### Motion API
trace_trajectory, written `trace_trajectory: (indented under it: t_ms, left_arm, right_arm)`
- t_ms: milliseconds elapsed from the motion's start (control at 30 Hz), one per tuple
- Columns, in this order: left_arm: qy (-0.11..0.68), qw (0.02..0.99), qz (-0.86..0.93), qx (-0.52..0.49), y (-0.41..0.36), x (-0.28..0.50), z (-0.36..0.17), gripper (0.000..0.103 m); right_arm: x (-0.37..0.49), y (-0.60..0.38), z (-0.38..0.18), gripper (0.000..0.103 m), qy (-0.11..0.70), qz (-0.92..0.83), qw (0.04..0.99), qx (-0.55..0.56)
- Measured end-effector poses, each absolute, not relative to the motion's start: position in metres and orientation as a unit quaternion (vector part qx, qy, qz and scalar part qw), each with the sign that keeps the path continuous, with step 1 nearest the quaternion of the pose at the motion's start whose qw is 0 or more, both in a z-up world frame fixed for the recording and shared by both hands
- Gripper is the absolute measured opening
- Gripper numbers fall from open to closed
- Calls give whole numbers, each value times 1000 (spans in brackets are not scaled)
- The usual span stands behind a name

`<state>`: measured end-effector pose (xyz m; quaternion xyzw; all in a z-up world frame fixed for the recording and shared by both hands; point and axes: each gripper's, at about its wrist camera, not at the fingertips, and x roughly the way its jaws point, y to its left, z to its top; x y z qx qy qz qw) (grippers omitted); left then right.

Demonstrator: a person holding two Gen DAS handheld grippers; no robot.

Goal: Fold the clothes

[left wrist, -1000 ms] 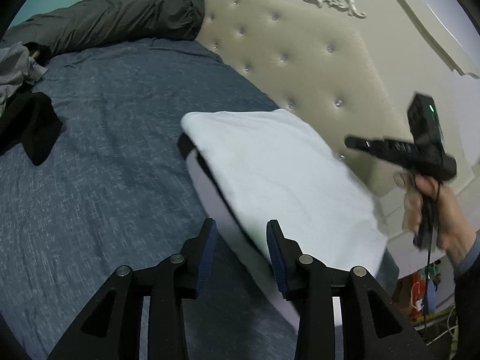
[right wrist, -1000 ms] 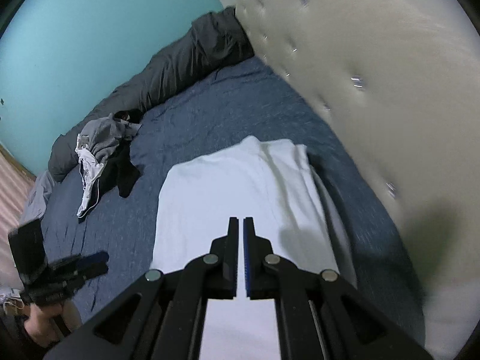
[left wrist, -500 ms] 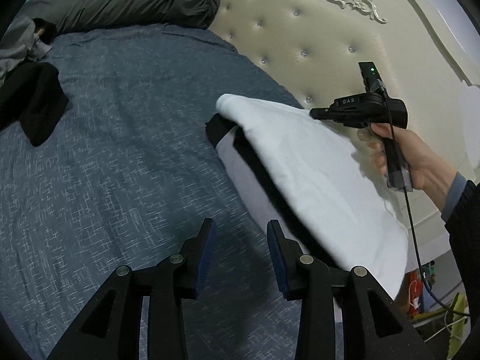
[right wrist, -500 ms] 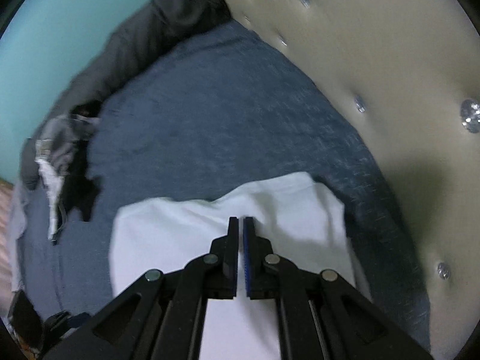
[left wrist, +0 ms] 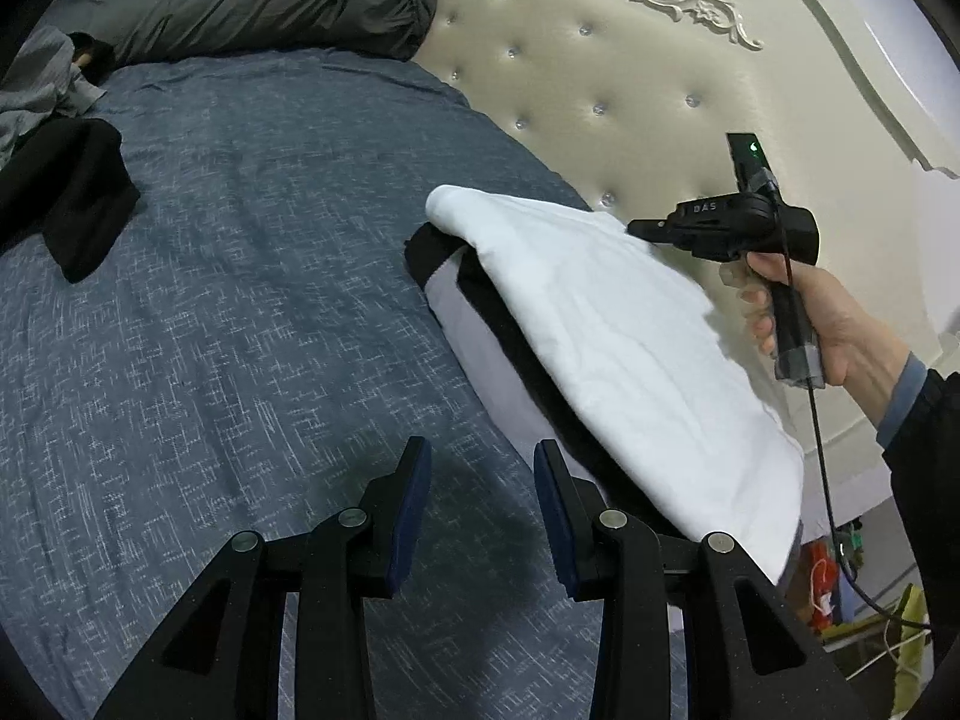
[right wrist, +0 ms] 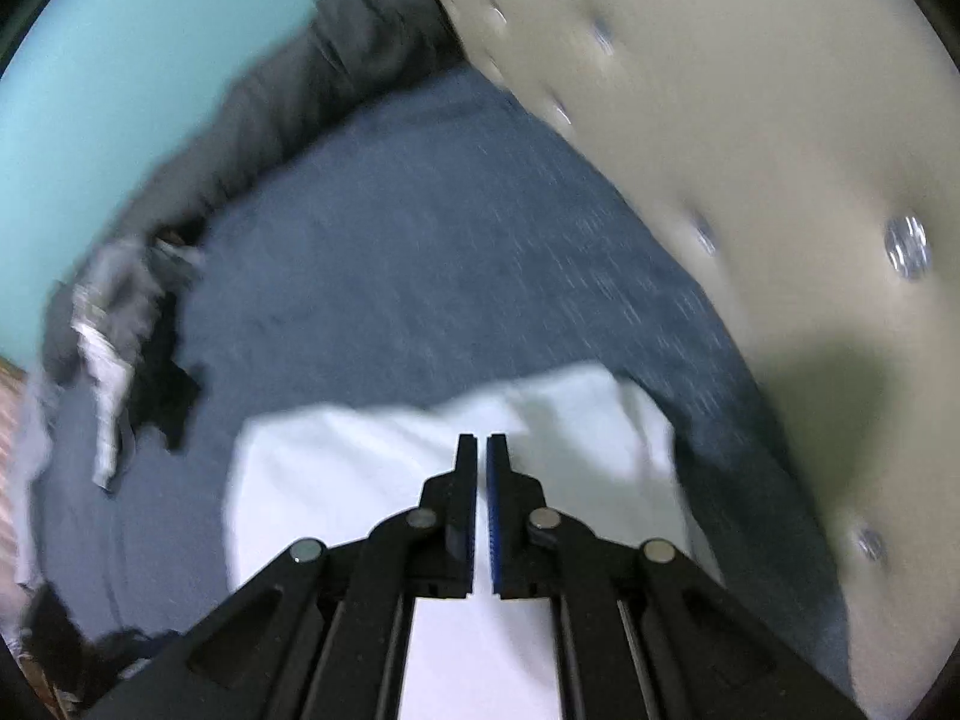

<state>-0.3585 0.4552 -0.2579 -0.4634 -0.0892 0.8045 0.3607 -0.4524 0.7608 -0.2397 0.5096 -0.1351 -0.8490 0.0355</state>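
Your right claw (left wrist: pixel 645 232), jaws together with nothing visibly between them, has swung over the folded white garment (left wrist: pixel 618 348) in the last second. That garment tops a stack by the headboard (left wrist: pixel 660 90) on the bed (left wrist: pixel 240 300). Your left claw (left wrist: pixel 483 510) remains apart and empty; unfolded clothes (right wrist: pixel 132 348) lie well apart.

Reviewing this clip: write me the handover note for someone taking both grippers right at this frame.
Left gripper: open, empty, above the blue bedspread beside the stack.
Right gripper: jaws together above the folded white garment; whether it pinches cloth cannot be told. The right wrist view is motion-blurred.
Things: the white garment lies on top of a folded black and grey piece by the headboard. Unfolded grey clothing and a black item sit across the bed.
Done: white garment folded and stacked.
Left: fold the grey and black pieces.
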Motion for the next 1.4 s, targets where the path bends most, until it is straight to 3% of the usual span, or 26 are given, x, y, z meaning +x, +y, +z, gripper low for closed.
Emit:
trace_trajectory:
  t_ms: [167,267,500,667,1033,1167,1400]
  left_arm:
    - [-87,362,806,-460,453,-353,-250,39]
    - [-86,363,807,-458,452,-349,-245,39]
    - [-81,363,810,-452,448,-341,-232,39]
    - [-84,359,816,-445,442,-333,-212,39]
    - [-72,368,833,-408,432,-283,-135,39]
    - [-69,370,841,-390,424,-262,-103,45]
    - [-61,376,852,-358,414,-222,-52,45]
  right_arm:
    - [-430,787,-220,2,-167,-864,47,472]
    - [-427,773,-224,2,-135,-850,79,503]
    - [-410,807,-228,2,-172,-852,-14,495]
    - [-378,812,-200,2,-175,-869,-10,462]
    - [-299,757,-137,2,-161,-894,18,417]
    - [-268,738,-112,2,-154,-904,27,398]
    - [-217,715,-74,2,-150,-916,33,371]
